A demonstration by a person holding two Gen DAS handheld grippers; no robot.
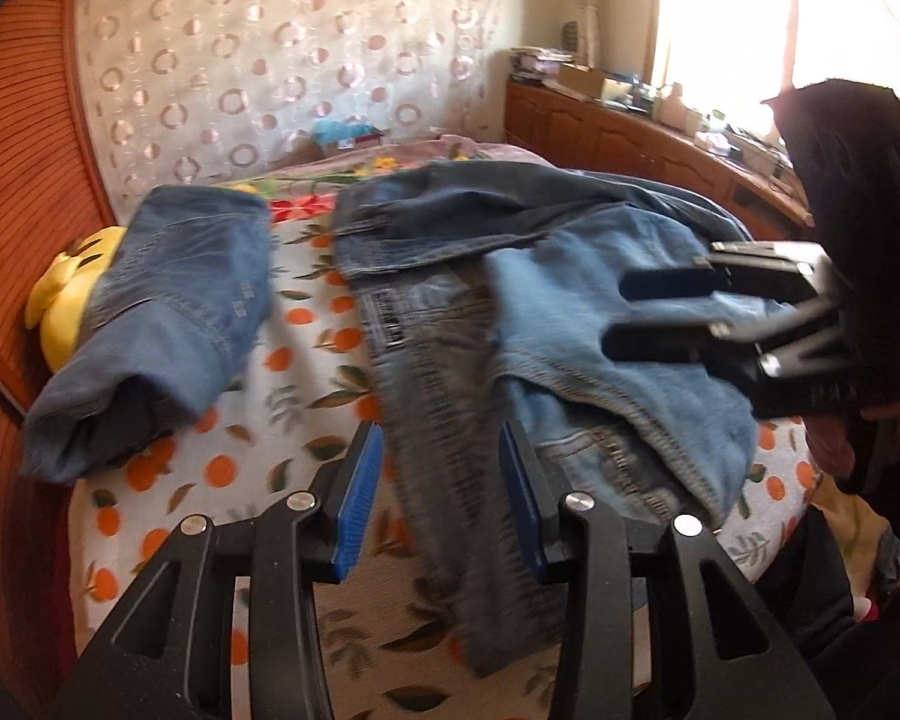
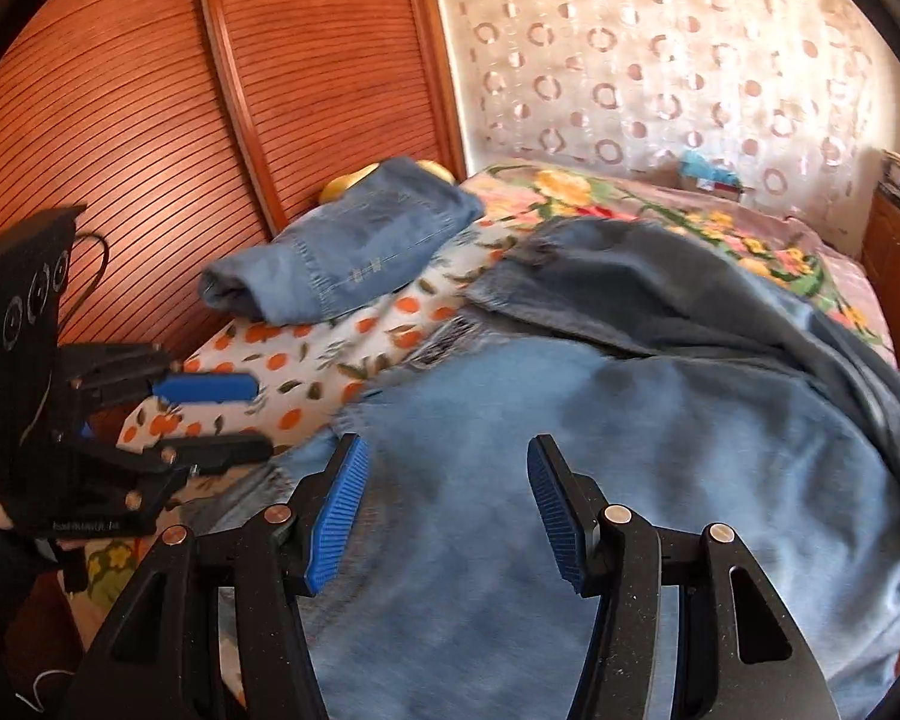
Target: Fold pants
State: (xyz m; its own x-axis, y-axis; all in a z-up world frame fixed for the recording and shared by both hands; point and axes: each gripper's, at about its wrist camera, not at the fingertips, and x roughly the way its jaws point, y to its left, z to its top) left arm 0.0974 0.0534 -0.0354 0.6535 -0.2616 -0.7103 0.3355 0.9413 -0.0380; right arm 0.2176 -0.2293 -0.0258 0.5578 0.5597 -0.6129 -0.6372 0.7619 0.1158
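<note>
Pants (image 1: 570,324), an unfolded denim heap, lie across the bed (image 1: 306,300) at frame centre, within reach of both tools. Left gripper (image 1: 441,501) and right gripper (image 2: 447,516) hover above the fabric, fingers apart, gripping nothing; a folded pair (image 1: 168,300) sits upper left, clear of the work area.

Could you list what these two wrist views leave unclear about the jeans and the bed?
- Unfolded jeans: right wrist view, motion blur smears seams; lower part cut off by the right gripper.
- Dark jeans leg: left wrist view, blurred; its end runs behind the left gripper.
- Yellow object: mostly hidden by the folded jeans.
- Bed: near edge cut off.
</note>
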